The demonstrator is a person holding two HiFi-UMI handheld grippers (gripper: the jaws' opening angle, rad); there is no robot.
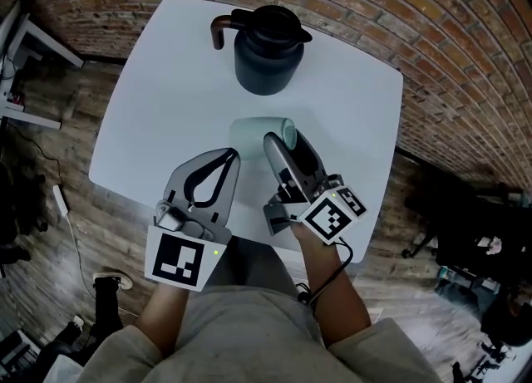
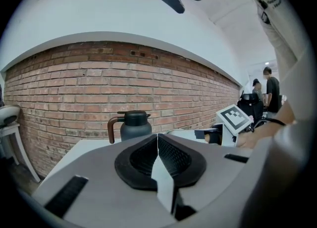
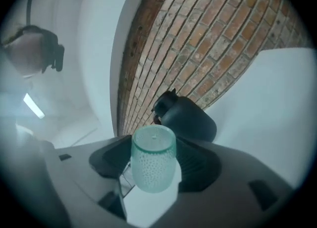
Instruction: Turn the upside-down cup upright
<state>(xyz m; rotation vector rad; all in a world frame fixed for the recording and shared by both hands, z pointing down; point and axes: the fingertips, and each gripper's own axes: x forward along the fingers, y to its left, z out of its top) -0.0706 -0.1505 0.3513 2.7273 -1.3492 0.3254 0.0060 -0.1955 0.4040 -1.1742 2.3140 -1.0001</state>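
Pale-green cup: pinched sideways between the jaws of the right gripper, above the worktop, likely for room to be rolled upright.
Left gripper: jaws pressed together, empty, held aside.

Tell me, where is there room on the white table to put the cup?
Bare: the left side of the table, from the jug out to the left edge, and its right side, between jug and right edge. Crowded: the middle front, where the left claw and the right claw, holding the cup, hang.
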